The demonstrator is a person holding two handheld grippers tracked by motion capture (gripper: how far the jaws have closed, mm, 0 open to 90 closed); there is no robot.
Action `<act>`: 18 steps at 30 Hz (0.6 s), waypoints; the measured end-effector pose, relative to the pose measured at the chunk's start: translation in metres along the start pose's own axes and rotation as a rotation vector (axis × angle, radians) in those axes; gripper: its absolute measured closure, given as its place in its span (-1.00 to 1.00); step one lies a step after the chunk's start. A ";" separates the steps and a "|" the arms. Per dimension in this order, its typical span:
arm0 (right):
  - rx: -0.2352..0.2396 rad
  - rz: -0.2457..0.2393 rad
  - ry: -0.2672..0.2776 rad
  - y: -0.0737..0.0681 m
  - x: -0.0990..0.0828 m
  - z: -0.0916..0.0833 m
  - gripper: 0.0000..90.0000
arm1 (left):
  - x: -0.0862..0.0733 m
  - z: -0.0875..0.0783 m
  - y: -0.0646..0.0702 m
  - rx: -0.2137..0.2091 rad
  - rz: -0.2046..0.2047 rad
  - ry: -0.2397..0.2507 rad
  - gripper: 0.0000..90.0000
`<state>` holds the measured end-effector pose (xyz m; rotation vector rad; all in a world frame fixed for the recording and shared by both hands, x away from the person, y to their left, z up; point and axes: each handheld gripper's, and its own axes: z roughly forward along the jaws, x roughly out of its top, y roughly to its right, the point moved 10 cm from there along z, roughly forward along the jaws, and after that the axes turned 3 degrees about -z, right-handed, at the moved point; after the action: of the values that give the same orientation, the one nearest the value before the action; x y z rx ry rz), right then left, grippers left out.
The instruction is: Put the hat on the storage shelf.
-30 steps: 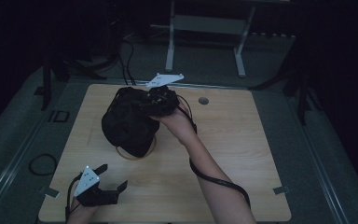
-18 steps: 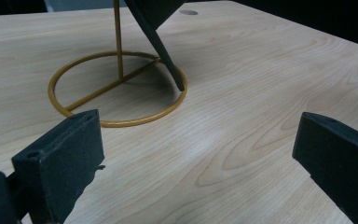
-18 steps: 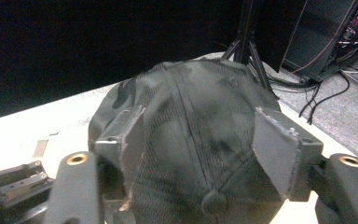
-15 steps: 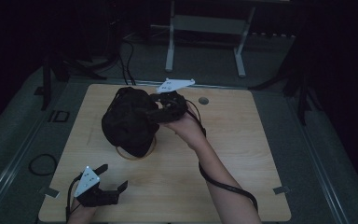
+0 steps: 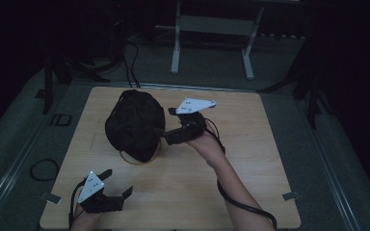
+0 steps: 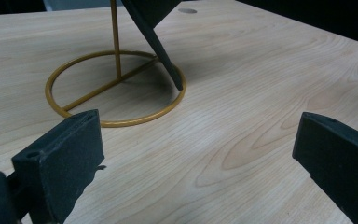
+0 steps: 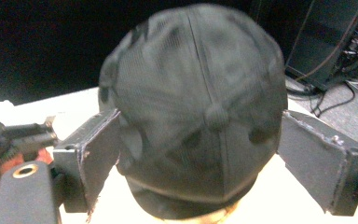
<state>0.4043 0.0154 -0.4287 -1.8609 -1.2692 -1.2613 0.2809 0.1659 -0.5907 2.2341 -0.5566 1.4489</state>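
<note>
A black cap point(image 5: 134, 124) sits on a gold wire stand point(image 5: 142, 162) left of the table's middle. My right gripper point(image 5: 166, 126) hovers just right of the cap and points at it. In the right gripper view the cap point(image 7: 196, 107) sits between and beyond the open jaws of the right gripper point(image 7: 205, 154), which do not touch it. My left gripper point(image 5: 118, 183) rests open near the table's front left corner. In the left gripper view its jaws point(image 6: 196, 163) stand wide apart over bare wood, with the stand's ring point(image 6: 116, 88) and the cap's brim point(image 6: 161, 46) ahead.
The wooden table point(image 5: 270, 159) has bare room at the right and front. A round hole point(image 6: 187, 10) lies in the top beyond the stand. The right gripper's cable point(image 5: 233, 199) trails by the forearm. A desk frame point(image 5: 212, 43) stands on the floor beyond.
My right gripper has pulled back from the cap's far top side to a spot beside it on the right. The cap and the left gripper have stayed put.
</note>
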 end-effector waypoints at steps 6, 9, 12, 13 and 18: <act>0.009 0.016 0.006 -0.004 -0.021 -0.002 -0.69 | 0.000 0.000 0.001 -0.003 -0.002 0.004 -0.95; 0.024 0.013 -0.004 -0.009 -0.034 -0.001 -0.69 | 0.000 0.000 0.001 -0.005 -0.002 0.006 -0.95; 0.025 0.001 -0.018 -0.012 -0.047 0.000 -0.69 | 0.000 0.000 0.001 -0.003 0.002 0.004 -0.95; 0.025 0.006 -0.016 -0.013 -0.050 0.000 -0.69 | 0.000 0.000 0.001 -0.003 0.002 0.004 -0.95; 0.038 0.009 0.000 -0.020 -0.065 -0.003 -0.69 | 0.000 0.001 0.001 -0.002 0.005 0.003 -0.95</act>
<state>0.3771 -0.0046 -0.4882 -1.8377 -1.2748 -1.2239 0.2806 0.1646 -0.5908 2.2298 -0.5632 1.4538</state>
